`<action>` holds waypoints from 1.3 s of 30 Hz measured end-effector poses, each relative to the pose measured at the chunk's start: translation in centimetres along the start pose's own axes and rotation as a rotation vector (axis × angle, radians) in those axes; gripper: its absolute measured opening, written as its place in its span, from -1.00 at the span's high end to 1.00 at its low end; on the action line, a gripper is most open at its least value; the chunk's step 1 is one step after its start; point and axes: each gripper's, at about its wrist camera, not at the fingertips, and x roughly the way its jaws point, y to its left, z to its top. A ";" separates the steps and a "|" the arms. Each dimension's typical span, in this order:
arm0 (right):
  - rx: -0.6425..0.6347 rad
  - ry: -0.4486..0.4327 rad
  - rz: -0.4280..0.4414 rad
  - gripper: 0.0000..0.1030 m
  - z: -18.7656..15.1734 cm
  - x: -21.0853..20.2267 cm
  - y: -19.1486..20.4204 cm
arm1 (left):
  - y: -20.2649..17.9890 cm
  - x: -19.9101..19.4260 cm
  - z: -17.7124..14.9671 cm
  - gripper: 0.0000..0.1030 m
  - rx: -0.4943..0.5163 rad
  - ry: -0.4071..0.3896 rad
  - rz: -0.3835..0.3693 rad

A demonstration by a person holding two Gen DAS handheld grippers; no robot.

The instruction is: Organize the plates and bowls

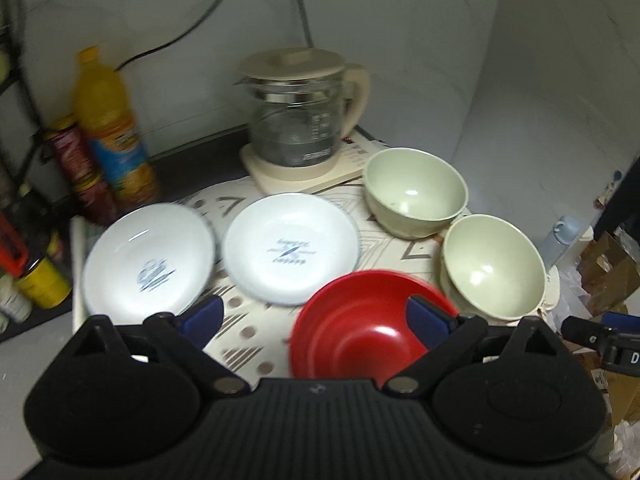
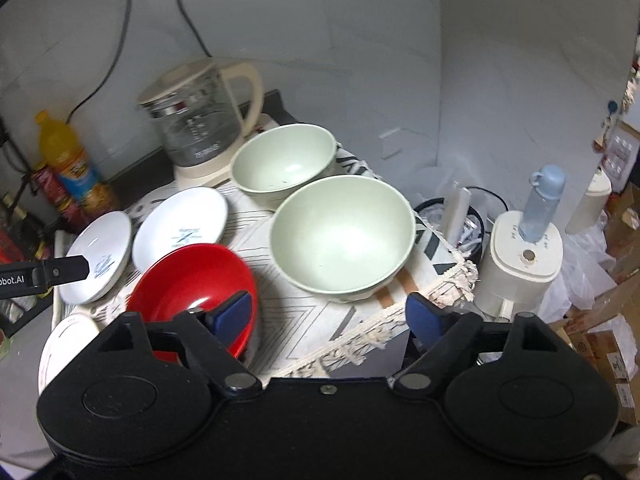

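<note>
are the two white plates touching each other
Cannot tell. In the left wrist view the left plate and the right plate meet edge to edge, but blur hides any gap.

In the left wrist view, the red bowl point(image 1: 360, 320) is motion-blurred along its rim, its near edge hidden behind the gripper body at lower centre. The print on both white plates point(image 1: 148, 264) is too smeared to read. In the right wrist view, a white dish point(image 2: 66, 344) at lower left is largely covered by the gripper body; the orange bottle's label point(image 2: 78, 172) is illegible.
</note>
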 end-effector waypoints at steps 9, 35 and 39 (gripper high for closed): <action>0.108 0.041 -0.056 -0.17 1.3 3.4 -2.1 | -3.6 5.4 3.3 -0.47 0.103 0.066 -0.086; 0.436 0.075 -0.151 0.47 1.7 9.0 -6.5 | -11.1 18.8 5.6 0.35 0.294 0.288 -0.287; 0.470 0.057 -0.135 0.47 1.4 9.2 -6.3 | -11.5 19.9 5.5 0.53 0.298 0.314 -0.305</action>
